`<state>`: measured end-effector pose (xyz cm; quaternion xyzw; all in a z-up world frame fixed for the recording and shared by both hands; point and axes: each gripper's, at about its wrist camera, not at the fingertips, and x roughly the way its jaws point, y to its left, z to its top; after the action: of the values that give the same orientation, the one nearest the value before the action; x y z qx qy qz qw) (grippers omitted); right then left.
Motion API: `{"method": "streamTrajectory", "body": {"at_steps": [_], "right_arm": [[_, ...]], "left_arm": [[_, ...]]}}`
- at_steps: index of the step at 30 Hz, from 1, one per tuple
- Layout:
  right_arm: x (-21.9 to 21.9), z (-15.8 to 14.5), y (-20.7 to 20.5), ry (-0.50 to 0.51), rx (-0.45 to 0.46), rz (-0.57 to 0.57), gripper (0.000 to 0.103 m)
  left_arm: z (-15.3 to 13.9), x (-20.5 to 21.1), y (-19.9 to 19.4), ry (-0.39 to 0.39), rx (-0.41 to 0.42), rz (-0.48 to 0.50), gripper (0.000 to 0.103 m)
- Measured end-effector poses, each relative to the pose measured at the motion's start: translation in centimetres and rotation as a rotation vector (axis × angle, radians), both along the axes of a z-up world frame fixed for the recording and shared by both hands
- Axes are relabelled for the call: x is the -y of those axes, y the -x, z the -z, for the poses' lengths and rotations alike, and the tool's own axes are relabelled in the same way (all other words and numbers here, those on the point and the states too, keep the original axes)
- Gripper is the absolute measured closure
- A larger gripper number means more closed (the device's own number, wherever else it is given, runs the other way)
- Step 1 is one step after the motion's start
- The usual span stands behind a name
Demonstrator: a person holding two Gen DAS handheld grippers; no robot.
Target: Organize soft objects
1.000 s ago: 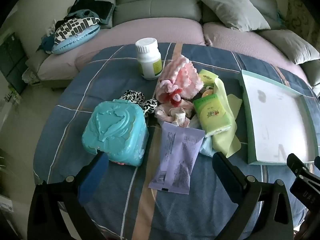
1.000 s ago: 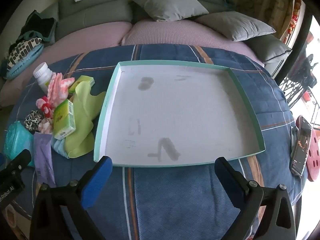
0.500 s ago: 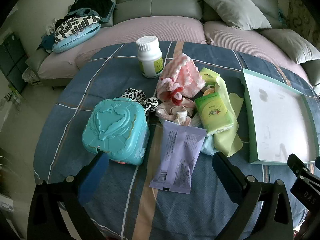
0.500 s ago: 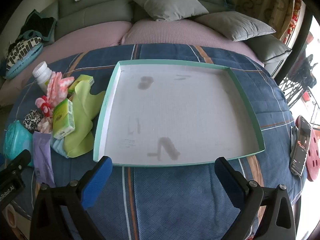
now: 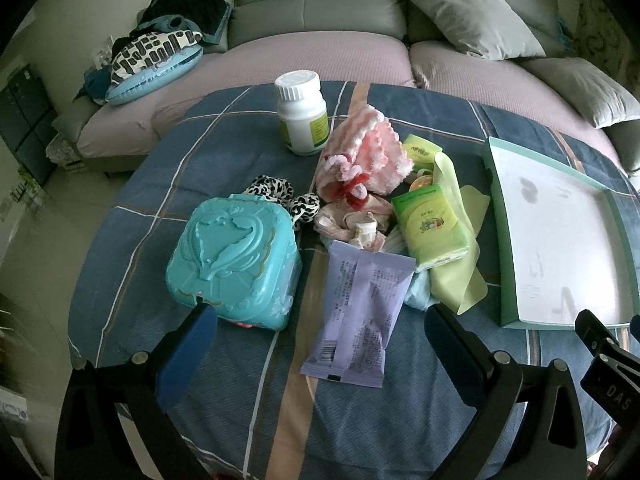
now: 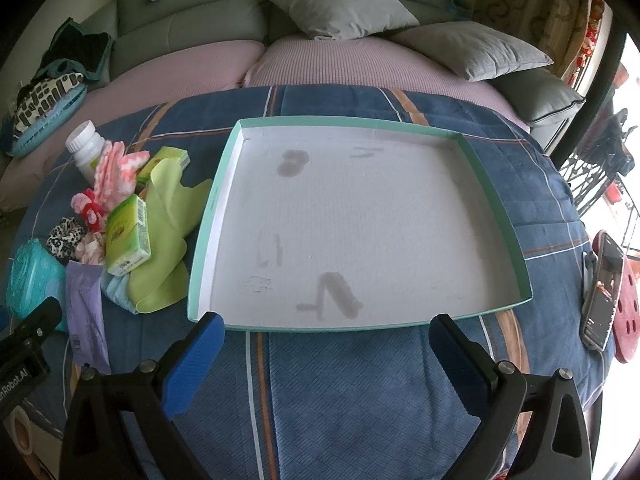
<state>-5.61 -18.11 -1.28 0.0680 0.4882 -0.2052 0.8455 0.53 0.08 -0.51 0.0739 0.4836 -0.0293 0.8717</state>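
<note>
A pile of soft things lies mid-table: a pink knit piece (image 5: 370, 152), a leopard-print scrunchie (image 5: 276, 192), small pink socks (image 5: 352, 220), a yellow-green cloth (image 5: 460, 240), a green tissue pack (image 5: 430, 224) and a purple packet (image 5: 360, 312). A shallow green-rimmed tray (image 6: 496, 200) with a white floor stands to the right, with nothing in it. My left gripper (image 5: 320, 344) is open above the near end of the purple packet. My right gripper (image 6: 326, 350) is open at the tray's near edge. The pile also shows in the right wrist view (image 6: 120, 184).
A turquoise plastic case (image 5: 236, 260) sits left of the pile and a white pill bottle (image 5: 302, 114) behind it. A phone (image 6: 602, 288) and a red disc (image 6: 630, 316) lie at the table's right edge. A sofa with cushions (image 5: 472, 16) lies beyond.
The left gripper's view has shifted slightly so the pile sits a little lower and closer. The right gripper has barely moved. Both stay open.
</note>
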Motion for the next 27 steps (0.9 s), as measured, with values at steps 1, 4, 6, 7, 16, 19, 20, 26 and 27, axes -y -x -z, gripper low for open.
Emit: {"method": "streamTrajectory", "body": {"at_steps": [1,4,6,7,16,19,20,26,27], "right_arm": [[-0.04,0.05,0.02,0.0,0.0,0.0,0.0],[0.01,0.02,-0.01,-0.001,-0.001,0.0,0.0],[0.07,-0.01,-0.02,-0.001,0.0,0.0,0.0],[0.07,0.0,-0.03,-0.001,0.0,0.0,0.0],[-0.16,0.39,0.0,-0.005,-0.004,-0.001,0.0],[-0.17,0.43,-0.08,-0.007,-0.01,-0.002,0.0],[-0.3,0.48,-0.03,-0.007,-0.01,-0.002,0.0],[-0.17,0.41,-0.2,-0.009,-0.016,-0.004,0.0],[-0.18,0.39,-0.22,-0.009,-0.016,-0.004,0.0]], "left_arm": [[0.0,0.01,-0.02,-0.001,0.0,-0.001,0.0],[0.03,0.06,-0.03,-0.004,0.0,-0.002,0.0],[0.07,0.09,-0.03,-0.006,-0.001,-0.002,0.0],[0.09,0.08,-0.05,-0.006,-0.001,-0.002,0.0],[0.27,0.1,-0.17,-0.015,-0.007,-0.01,0.0],[0.3,0.12,-0.18,-0.016,-0.007,-0.01,0.0],[0.29,0.11,-0.17,-0.016,-0.006,-0.01,0.0],[0.3,0.11,-0.17,-0.015,-0.007,-0.01,0.0],[0.3,0.13,-0.15,-0.016,-0.006,-0.01,0.0]]}}
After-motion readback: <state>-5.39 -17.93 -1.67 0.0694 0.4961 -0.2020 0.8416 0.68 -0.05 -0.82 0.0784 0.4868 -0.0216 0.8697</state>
